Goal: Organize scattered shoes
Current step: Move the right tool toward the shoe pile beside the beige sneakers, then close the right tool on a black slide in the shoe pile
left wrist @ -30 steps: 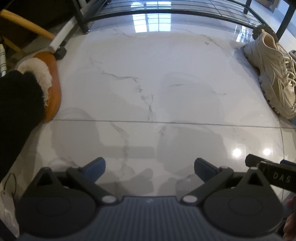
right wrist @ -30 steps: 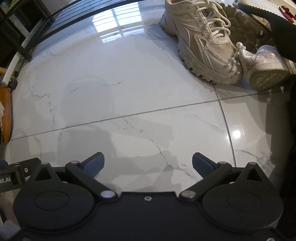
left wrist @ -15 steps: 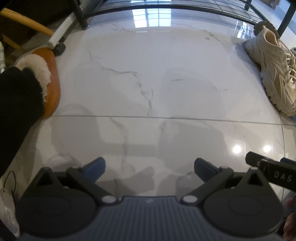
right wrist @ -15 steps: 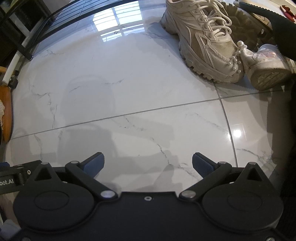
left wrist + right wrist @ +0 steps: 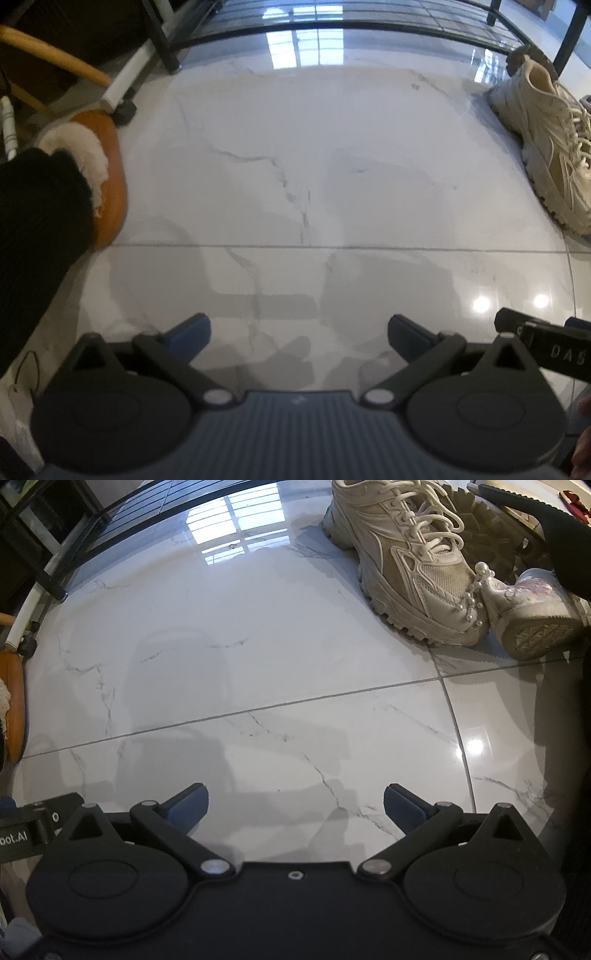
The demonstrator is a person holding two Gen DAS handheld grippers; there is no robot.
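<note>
- Left wrist view: the left gripper [image 5: 298, 334] sits at the bottom of the frame with its blue-padded fingers [image 5: 192, 332] spread wide, nothing between them but bare marble floor [image 5: 295, 192].
- At the left edge an orange slipper with white fleece lining [image 5: 105, 173] lies on the floor, partly covered by a black sleeve [image 5: 33, 236] that crosses in front of it.
- At the right edge of the same view a cream chunky sneaker [image 5: 550, 147] rests on its sole, well apart from the gripper.
- Across the top runs a black metal rack [image 5: 332, 22], its lowest shelf just above the glossy floor.
- Right wrist view: the right gripper [image 5: 295, 808] is likewise held wide apart and grips nothing; white tile shows between its pads.
- In the upper right of this frame the cream chunky sneaker [image 5: 410, 561] stands upright; a small pale shoe with a pearl strand [image 5: 532, 609] lies tipped beside it, touching its toe, tread facing the camera.
- A dark lug-soled shoe [image 5: 491, 528] sits behind those two, partly hidden.
- A sliver of the orange slipper [image 5: 16, 701] shows at the left edge.
</note>
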